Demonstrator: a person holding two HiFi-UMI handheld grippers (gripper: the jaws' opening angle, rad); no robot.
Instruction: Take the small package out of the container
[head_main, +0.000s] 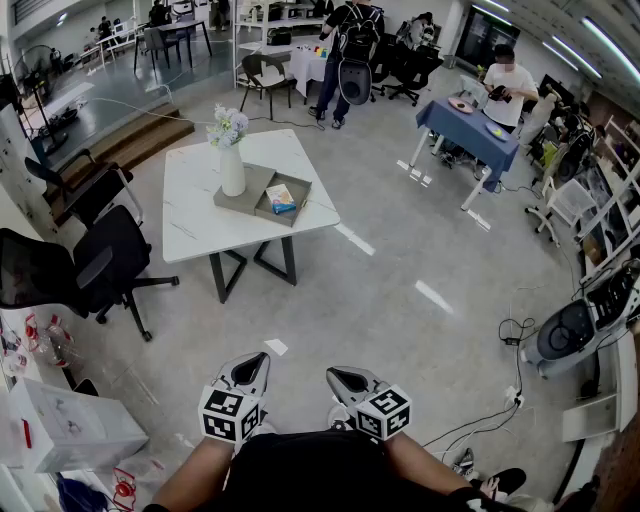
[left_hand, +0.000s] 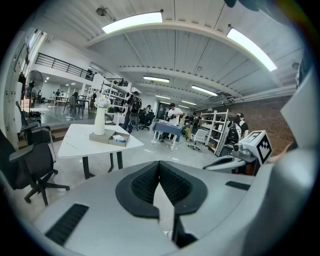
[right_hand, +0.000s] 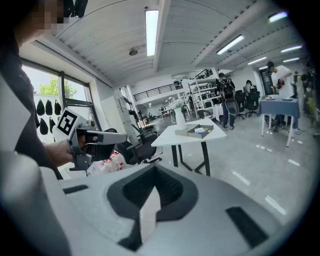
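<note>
The small package (head_main: 281, 197) is seen lying in the right-hand compartment of a shallow grey container (head_main: 296, 190), which rests on the white counter (head_main: 195, 225) well away from the person. A white vase (head_main: 232, 168) holding pale flowers (head_main: 228, 125) stands upright on the left part of the same container, just beside the package. Both claws are held low and close to the body, far from the counter. The left claw (head_main: 256, 361) is closed with its ribbed pads brought together and nothing between them. The right claw (head_main: 338, 376) is likewise closed and empty, as its own view shows. No step toward the package appears to have been made, so the whole approach is judged to lie ahead. The package shows orange and blue print and looks flat and small. It is judged to be light and probably thin-walled card or wrapper, so it could be dented by a hard squeeze. Its exact material cannot be told at this range. A hold across its narrower width, taken from above within the low walls, is judged the most suitable. Care would be called for near the vase, which looks tall, narrow and easily tipped.
</note>
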